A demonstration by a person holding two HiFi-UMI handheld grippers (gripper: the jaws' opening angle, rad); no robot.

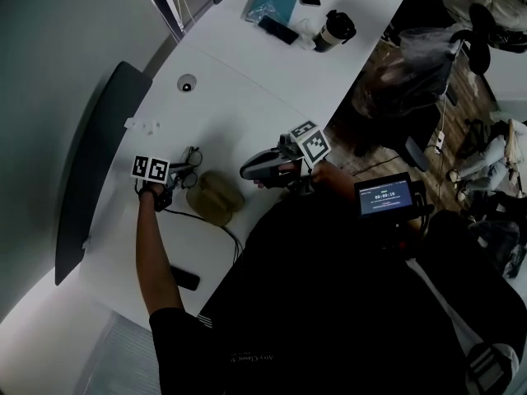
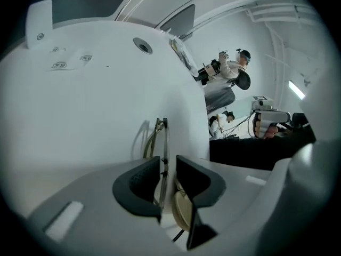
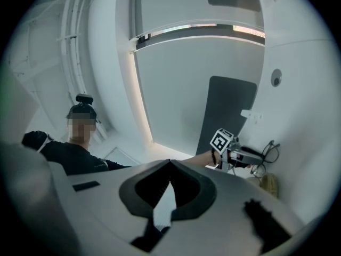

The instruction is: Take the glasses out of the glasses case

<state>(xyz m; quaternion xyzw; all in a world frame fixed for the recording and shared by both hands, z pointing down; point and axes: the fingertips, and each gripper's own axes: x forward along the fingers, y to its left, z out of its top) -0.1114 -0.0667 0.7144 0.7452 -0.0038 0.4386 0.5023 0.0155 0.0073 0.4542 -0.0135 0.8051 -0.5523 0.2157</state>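
Glasses (image 2: 165, 137) stand on the white desk (image 1: 247, 89) just beside their tan case (image 1: 214, 197), about midway between the edge backed by a dark panel and the edge where the person sits. The left gripper (image 2: 168, 159) straddles the frame with its jaws slightly parted. Neither pad visibly presses on it (a sliver of desk shows beside the rim). The right gripper (image 3: 170, 164) is held up off the desk near the person's edge, its jaws pressed together on nothing.

The likeliest mishap from here is a snag. If the left gripper pulls back at an angle, a pad could hook the thin frame and tip it over or drag it across the desk. Closing the jaws hard on the rim could bend it. A black cable (image 1: 232, 239) trails from beside the case toward the person's edge and could catch either gripper, which would pull the case into the glasses.

Nothing can be seen inside the case, and whether its flap is open cannot be told from these views. A lidded cup (image 1: 336, 30) stands near the desk's far corner, its contents hidden.
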